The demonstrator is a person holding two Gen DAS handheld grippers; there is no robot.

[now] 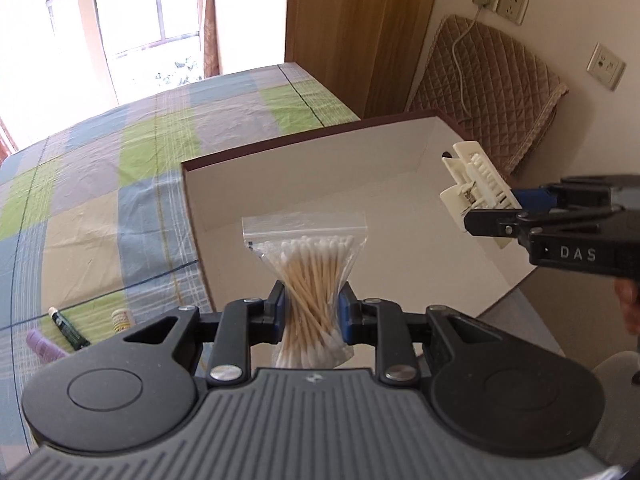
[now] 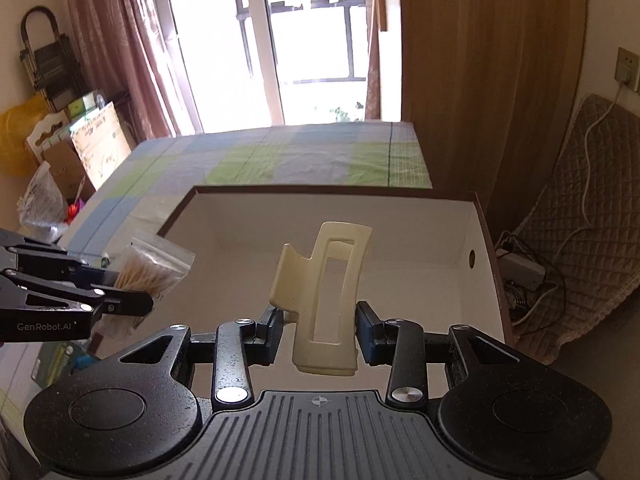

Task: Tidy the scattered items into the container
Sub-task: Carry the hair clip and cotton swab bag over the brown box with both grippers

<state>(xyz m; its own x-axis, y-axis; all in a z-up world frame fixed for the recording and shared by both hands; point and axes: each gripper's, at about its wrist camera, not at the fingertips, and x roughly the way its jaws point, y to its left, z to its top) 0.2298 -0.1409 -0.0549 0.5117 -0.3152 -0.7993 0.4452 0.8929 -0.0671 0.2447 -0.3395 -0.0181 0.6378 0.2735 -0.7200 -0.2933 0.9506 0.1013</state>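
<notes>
My left gripper point(image 1: 311, 312) is clamped on a clear zip bag point(image 1: 305, 276) of wooden cotton swabs above the white box point(image 1: 400, 216); my right gripper point(image 2: 316, 326) pinches a cream hair claw point(image 2: 324, 300) over the same box.

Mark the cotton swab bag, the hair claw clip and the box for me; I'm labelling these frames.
cotton swab bag point(image 1: 310, 276): left wrist view, on the swab bundle.
hair claw clip point(image 2: 326, 300): right wrist view, on its cream body.
box point(image 2: 400, 220): right wrist view, on the far inner wall.
</notes>
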